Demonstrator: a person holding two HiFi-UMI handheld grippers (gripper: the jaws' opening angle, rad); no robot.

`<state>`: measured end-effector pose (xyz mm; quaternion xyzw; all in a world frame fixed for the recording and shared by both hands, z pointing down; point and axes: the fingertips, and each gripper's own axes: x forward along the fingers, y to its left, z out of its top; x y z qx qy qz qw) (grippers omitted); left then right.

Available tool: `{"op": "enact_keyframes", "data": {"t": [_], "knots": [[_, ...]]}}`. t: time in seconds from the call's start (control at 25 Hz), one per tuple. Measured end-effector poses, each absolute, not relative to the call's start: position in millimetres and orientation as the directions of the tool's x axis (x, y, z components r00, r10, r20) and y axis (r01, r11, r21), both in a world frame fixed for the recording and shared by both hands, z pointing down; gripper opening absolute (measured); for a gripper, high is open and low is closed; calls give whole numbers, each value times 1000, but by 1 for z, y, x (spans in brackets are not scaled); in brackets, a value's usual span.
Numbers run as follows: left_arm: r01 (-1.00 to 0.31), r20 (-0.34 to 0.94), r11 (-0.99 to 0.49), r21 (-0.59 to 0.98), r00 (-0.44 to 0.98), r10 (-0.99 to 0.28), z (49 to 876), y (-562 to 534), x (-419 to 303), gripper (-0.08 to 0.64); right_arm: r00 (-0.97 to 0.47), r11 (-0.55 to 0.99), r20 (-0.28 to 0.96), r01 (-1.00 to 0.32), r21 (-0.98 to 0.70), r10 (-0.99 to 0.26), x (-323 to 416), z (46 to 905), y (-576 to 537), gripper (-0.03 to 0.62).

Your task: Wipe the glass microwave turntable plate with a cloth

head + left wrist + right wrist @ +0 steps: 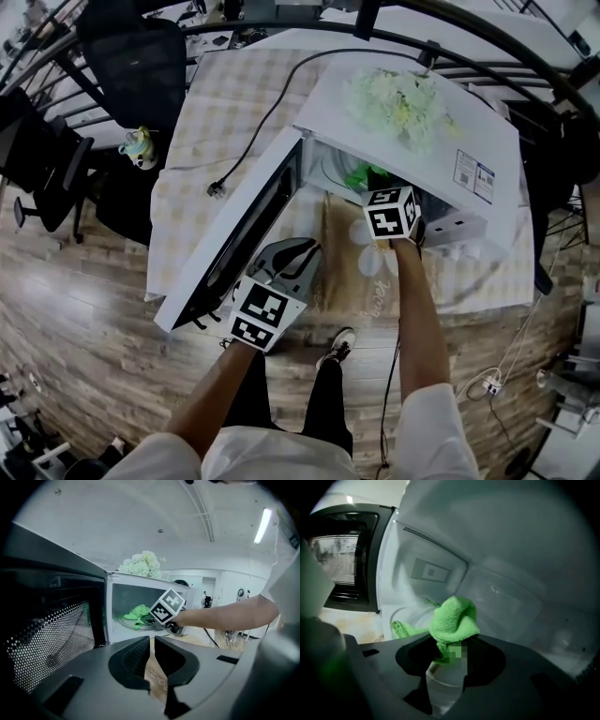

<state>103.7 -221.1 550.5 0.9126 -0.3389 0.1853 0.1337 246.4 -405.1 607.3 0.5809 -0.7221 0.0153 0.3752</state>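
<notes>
The white microwave (469,131) stands with its door (234,234) swung open. Inside lies the glass turntable plate (410,616), seen too in the left gripper view (143,625). My right gripper (450,656) reaches into the cavity, shut on a bunched green cloth (452,620) that rests on the plate. From the head view the cloth (361,175) shows just past the right gripper (380,192). My left gripper (151,656) hangs outside, in front of the door, shut with nothing in it; from above, the left gripper (286,261) sits beside the door's lower edge.
White flowers (394,103) lie on the microwave's top. A black cord with plug (217,187) trails over the checked tablecloth. A printed mat (347,267) lies before the microwave. Office chairs (131,66) and a small toy (141,147) stand at the left.
</notes>
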Motion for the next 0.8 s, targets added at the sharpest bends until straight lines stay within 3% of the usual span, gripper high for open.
{"op": "enact_keyframes", "data": {"t": [0.32,0.68,0.8], "knots": [[-676,423,-728,114,696,-580,543,-215,96,46,76,163,575,-922,352,-815,279,609,-378,179],[-675,401,-726,135,707,-582,532,-207,91,46,-114,302,621,-930,207,-776,236,608,-338,173],[-676,398,-723,140,707,-584,528,-207,91,46,-87,259,585,-941,217,-806,242,598,-345,176]]}}
